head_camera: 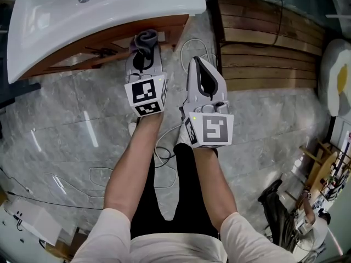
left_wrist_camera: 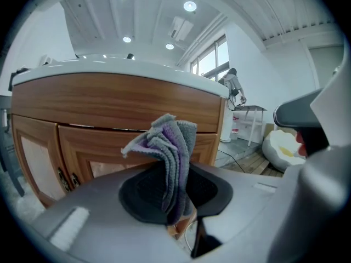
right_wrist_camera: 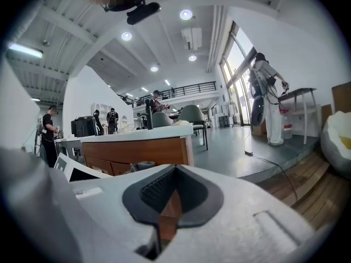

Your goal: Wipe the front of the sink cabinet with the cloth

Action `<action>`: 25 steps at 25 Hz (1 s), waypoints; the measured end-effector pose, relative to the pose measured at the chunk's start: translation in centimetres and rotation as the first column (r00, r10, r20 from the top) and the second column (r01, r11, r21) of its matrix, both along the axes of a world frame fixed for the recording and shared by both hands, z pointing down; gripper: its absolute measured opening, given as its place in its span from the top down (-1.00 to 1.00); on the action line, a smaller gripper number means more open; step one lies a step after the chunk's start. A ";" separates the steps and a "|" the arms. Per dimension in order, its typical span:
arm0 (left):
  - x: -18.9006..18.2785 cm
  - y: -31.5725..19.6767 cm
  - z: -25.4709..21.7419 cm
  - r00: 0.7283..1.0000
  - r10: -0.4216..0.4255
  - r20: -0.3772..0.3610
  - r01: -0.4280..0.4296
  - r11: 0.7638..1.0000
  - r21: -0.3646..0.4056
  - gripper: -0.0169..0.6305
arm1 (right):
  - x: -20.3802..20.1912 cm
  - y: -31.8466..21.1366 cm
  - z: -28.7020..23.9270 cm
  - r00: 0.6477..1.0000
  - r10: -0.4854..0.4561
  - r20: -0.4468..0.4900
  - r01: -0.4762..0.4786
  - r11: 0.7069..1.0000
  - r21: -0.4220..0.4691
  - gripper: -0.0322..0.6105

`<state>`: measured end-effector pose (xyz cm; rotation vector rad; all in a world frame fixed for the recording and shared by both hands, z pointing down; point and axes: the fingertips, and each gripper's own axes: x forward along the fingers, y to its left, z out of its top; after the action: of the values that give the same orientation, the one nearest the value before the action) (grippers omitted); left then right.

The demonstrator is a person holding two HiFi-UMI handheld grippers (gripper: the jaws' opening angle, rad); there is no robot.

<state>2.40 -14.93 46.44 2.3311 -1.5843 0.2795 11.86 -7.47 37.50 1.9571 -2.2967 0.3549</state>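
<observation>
My left gripper (head_camera: 143,49) is shut on a folded grey-purple cloth (left_wrist_camera: 167,147) that sticks up from between its jaws. In the head view the cloth (head_camera: 146,39) is just short of the wooden sink cabinet (head_camera: 109,47), below the white basin (head_camera: 66,21). The left gripper view shows the cabinet front (left_wrist_camera: 109,106) with a drawer band and panelled doors close ahead. My right gripper (head_camera: 202,75) hangs to the right of the left one, jaws shut with nothing between them, a short way off the cabinet's corner (right_wrist_camera: 164,147).
A wooden slatted platform (head_camera: 263,43) lies to the right of the cabinet. White cables (head_camera: 164,147) trail over the grey marble floor (head_camera: 66,130). A white-and-yellow beanbag (head_camera: 337,75) sits at the far right. People stand in the background (right_wrist_camera: 266,97).
</observation>
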 end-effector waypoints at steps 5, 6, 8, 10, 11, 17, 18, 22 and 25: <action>1.5 0.0 0.2 1.000 0.023 0.005 -0.023 1.000 0.001 0.72 | 1.0 0.1 -0.1 1.000 0.004 -0.010 -0.004 1.000 0.002 0.91; 1.8 0.0 0.2 1.000 0.025 0.004 -0.025 1.000 0.002 0.72 | 1.2 0.2 0.0 1.000 0.007 -0.009 -0.007 1.000 0.001 0.91; 2.4 0.0 0.3 1.000 0.029 0.002 -0.029 1.000 0.001 0.72 | 1.8 0.3 0.2 1.000 0.016 -0.009 -0.016 1.000 -0.003 0.91; 3.0 0.1 0.3 0.999 0.034 0.001 -0.034 0.999 0.001 0.72 | 2.5 0.4 0.5 1.000 0.026 -0.008 -0.026 1.000 -0.008 0.91; 3.3 0.1 0.3 0.999 0.037 0.000 -0.037 0.999 0.001 0.72 | 2.8 0.5 0.5 1.000 0.030 -0.007 -0.030 1.000 -0.010 0.91; 4.9 0.4 0.2 0.997 0.071 0.018 -0.071 0.997 0.017 0.72 | 3.7 0.8 0.4 0.999 0.038 -0.009 -0.038 0.999 -0.011 0.91; 5.2 0.4 0.3 0.997 0.078 0.018 -0.078 0.997 0.019 0.72 | 3.9 0.7 0.5 0.999 0.039 -0.010 -0.039 0.999 -0.012 0.91; 5.8 0.3 0.8 0.997 0.082 0.010 -0.082 0.997 0.014 0.72 | 4.3 0.6 0.9 0.999 0.045 -0.009 -0.046 0.999 -0.016 0.91; 6.1 0.3 1.2 0.996 0.087 0.009 -0.087 0.996 0.005 0.72 | 4.3 0.7 1.2 0.999 0.043 -0.010 -0.043 0.999 -0.022 0.91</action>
<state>8.50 -14.67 47.64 2.4098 -1.4908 0.3062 16.21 -6.72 38.73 1.9962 -2.2378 0.3733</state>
